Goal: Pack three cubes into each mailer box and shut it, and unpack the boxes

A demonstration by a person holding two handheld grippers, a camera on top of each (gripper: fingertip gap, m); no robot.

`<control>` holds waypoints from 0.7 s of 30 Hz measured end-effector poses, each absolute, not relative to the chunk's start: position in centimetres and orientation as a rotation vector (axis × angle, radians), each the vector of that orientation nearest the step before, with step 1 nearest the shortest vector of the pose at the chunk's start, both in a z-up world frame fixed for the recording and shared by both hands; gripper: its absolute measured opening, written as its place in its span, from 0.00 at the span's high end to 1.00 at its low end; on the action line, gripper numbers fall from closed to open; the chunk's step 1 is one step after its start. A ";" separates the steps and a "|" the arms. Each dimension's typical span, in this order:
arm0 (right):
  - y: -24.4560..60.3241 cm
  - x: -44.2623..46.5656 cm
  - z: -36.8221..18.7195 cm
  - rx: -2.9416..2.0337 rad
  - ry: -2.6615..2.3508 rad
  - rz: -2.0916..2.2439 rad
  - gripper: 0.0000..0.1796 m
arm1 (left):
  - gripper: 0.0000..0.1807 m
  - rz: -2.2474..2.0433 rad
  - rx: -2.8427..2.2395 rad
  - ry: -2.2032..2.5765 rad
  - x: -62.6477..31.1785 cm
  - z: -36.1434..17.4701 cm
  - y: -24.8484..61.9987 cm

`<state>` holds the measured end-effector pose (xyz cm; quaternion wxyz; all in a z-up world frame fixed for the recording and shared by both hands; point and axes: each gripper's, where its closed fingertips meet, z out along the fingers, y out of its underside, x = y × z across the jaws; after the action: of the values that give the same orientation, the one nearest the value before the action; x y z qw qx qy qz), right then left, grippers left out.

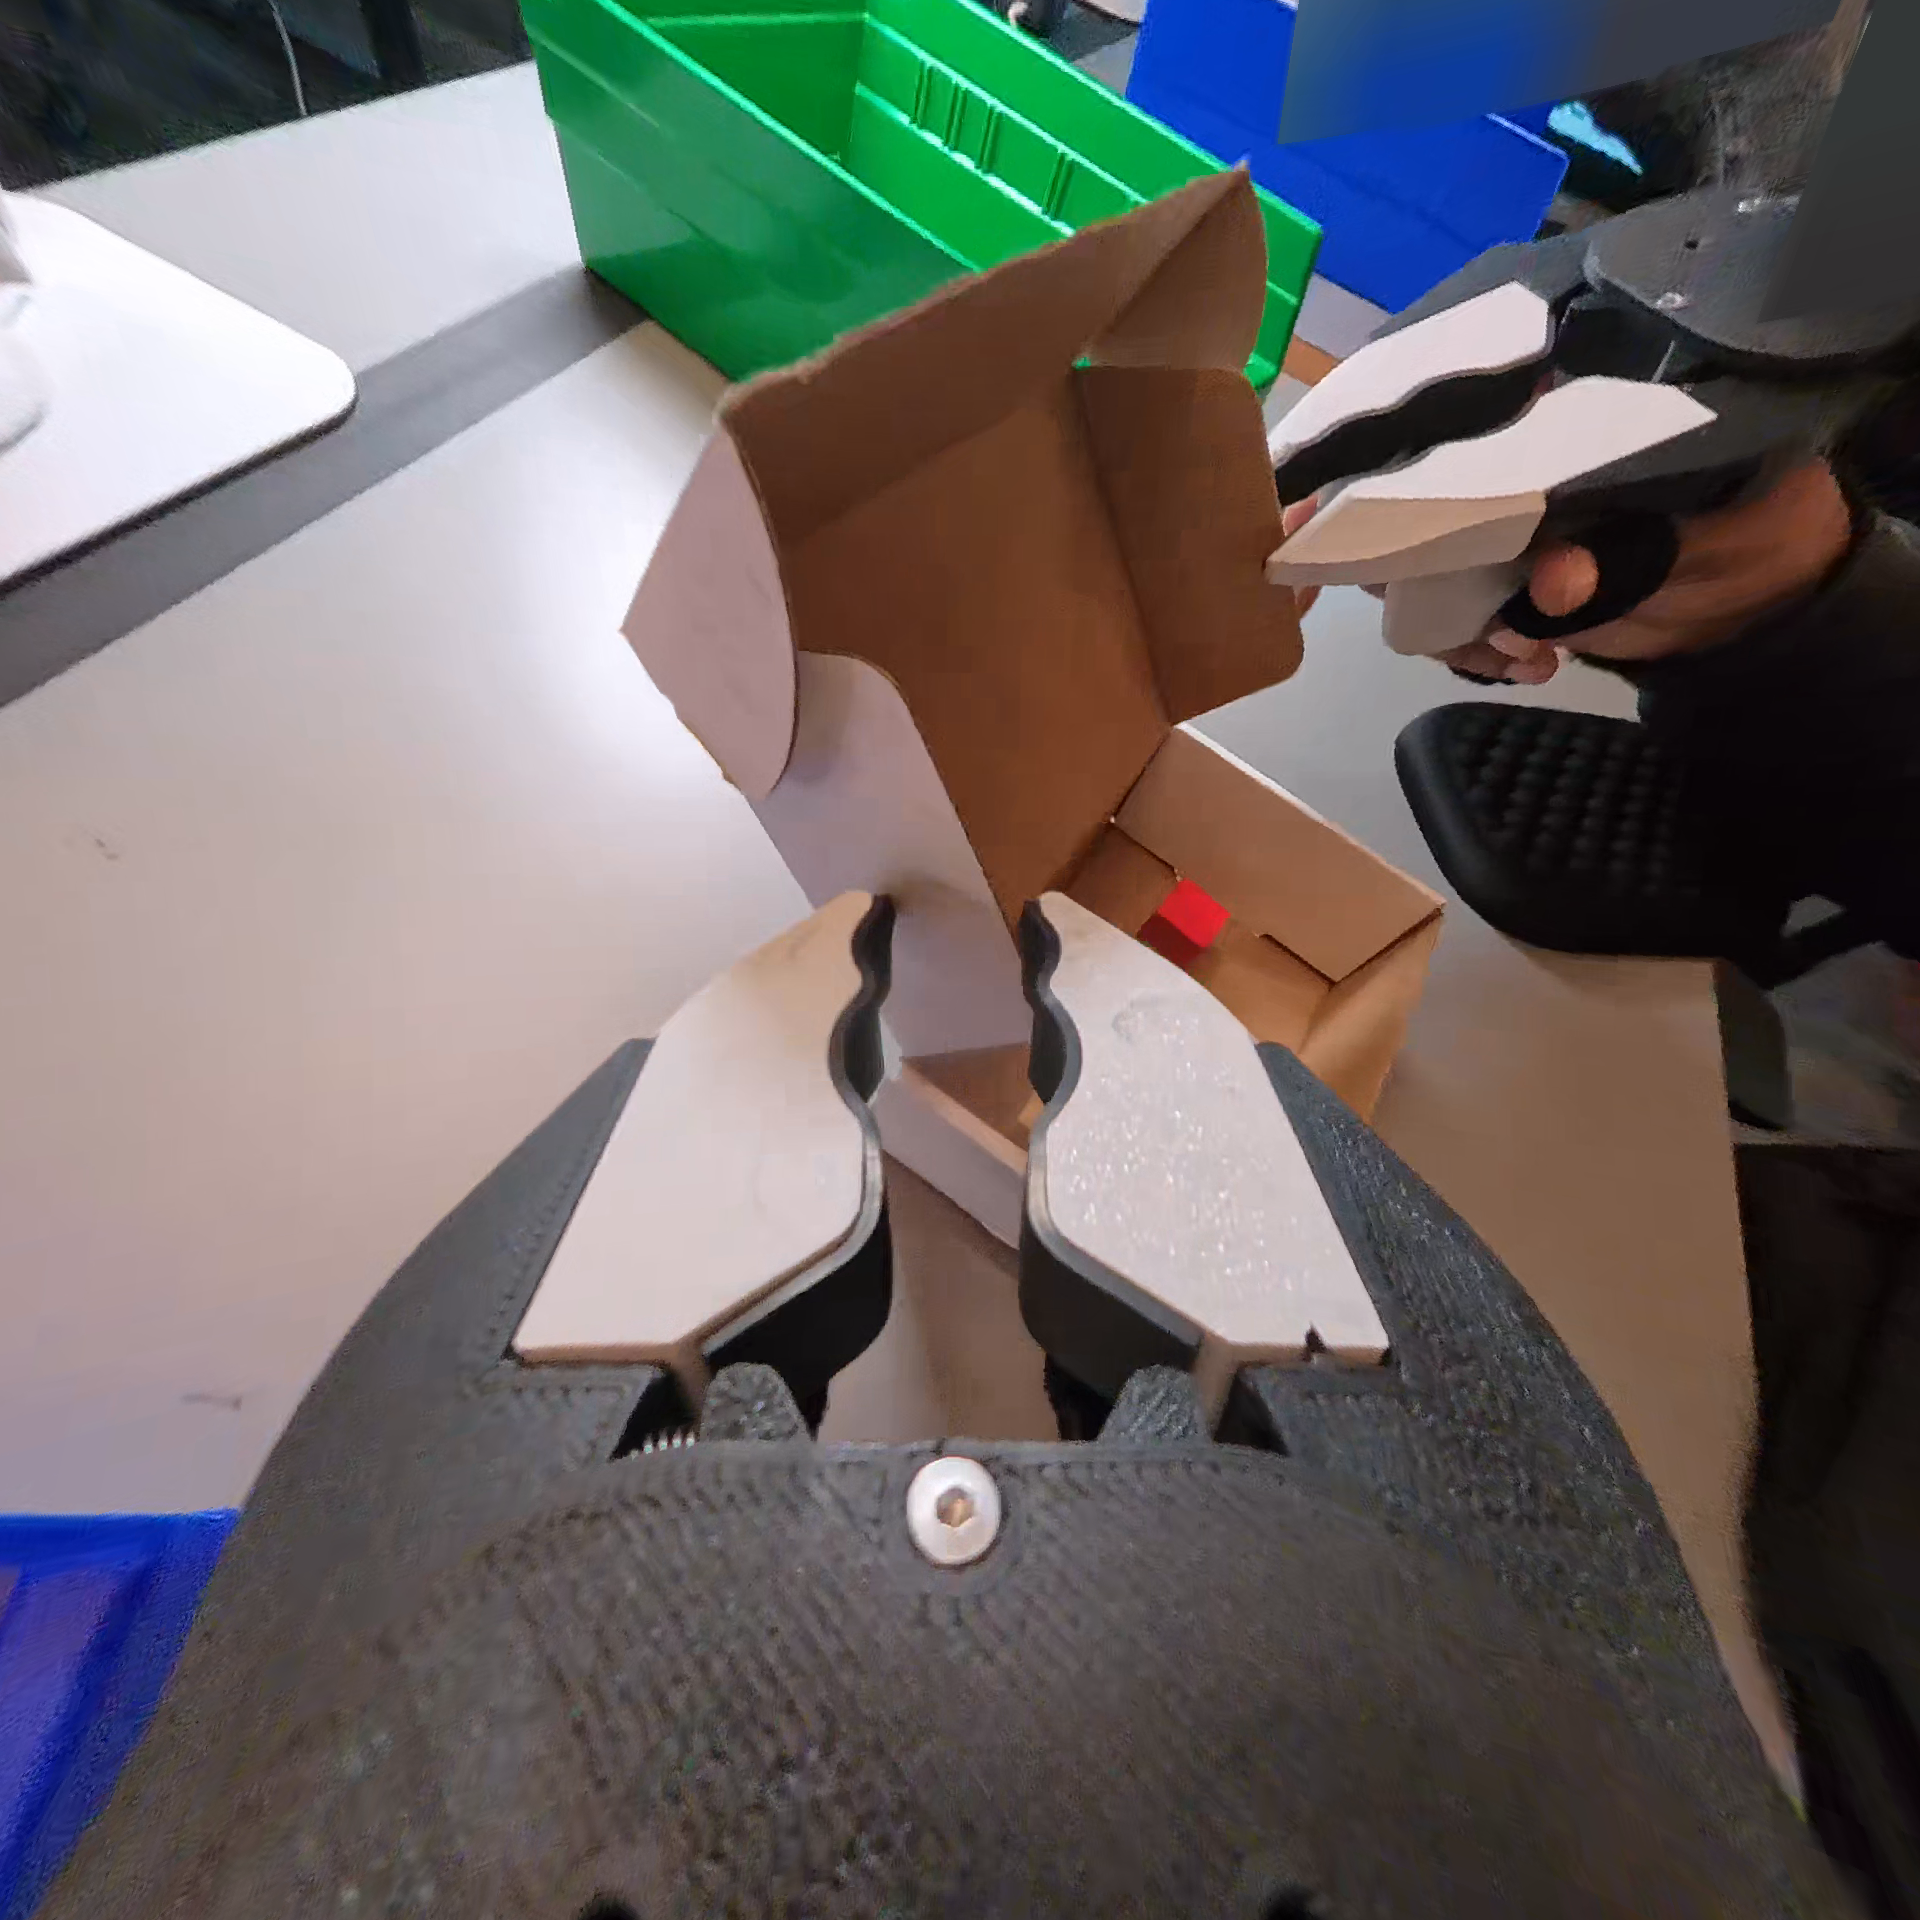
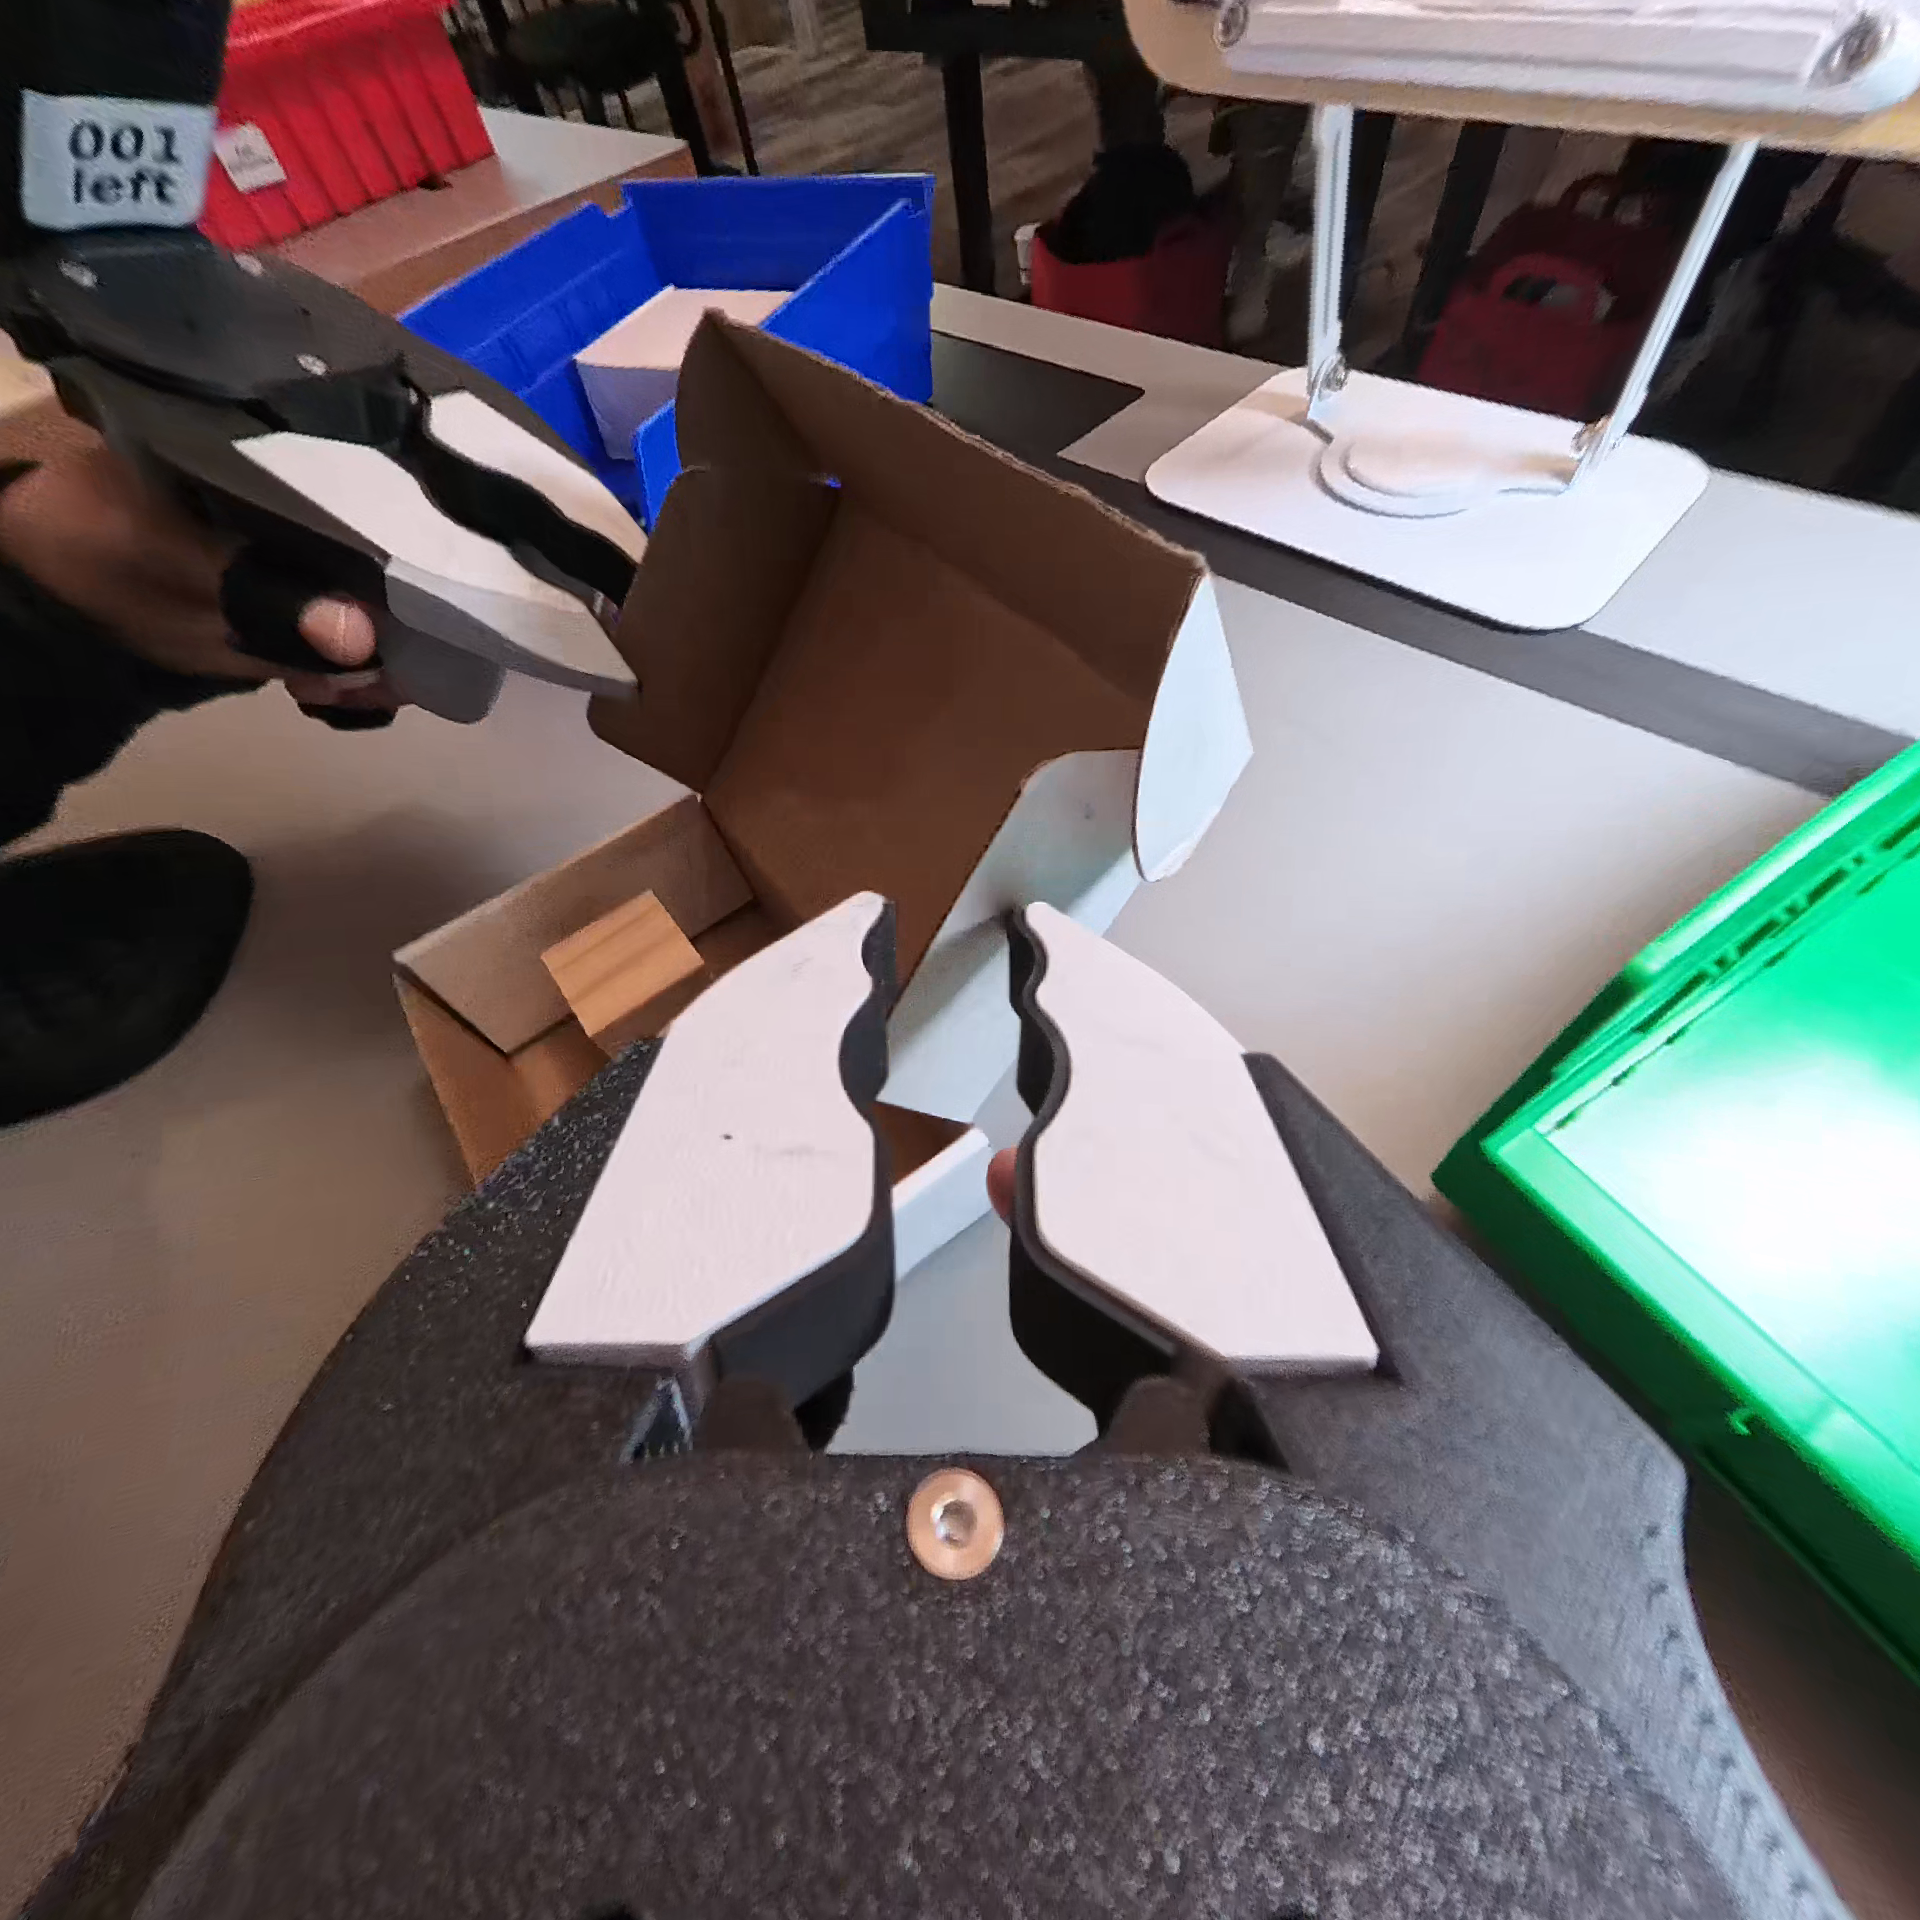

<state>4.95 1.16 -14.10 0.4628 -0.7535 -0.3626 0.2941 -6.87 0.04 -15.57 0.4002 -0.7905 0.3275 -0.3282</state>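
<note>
Both tools stand with jaws apart: the left tool (image 1: 951, 914) and the right tool (image 2: 951, 920) flank the mailer box (image 1: 1361, 966), whose raised lid (image 1: 987, 582) hides most of its inside. A red cube (image 1: 1184, 920) and a wooden cube (image 2: 618, 961) peek out. A green bin (image 1: 790, 177) stands behind on the counter (image 1: 364, 914).

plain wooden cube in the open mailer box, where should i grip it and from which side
Probably from straight above: the plain wooden cube sits low in the brown cardboard mailer box, against a wall, lid raised. Pinch the two side faces not touching that wall.
</note>
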 end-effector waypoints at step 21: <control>-7.5 9.2 -16.7 -1.665 -1.403 0.502 0.70 | 0.78 -0.615 -1.842 1.233 -10.4 -17.4 -10.3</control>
<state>9.17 -7.46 -16.66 0.4382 -0.6697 -0.5645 0.2021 -10.35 -10.32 -17.44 0.4081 -0.7310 0.4894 -0.2442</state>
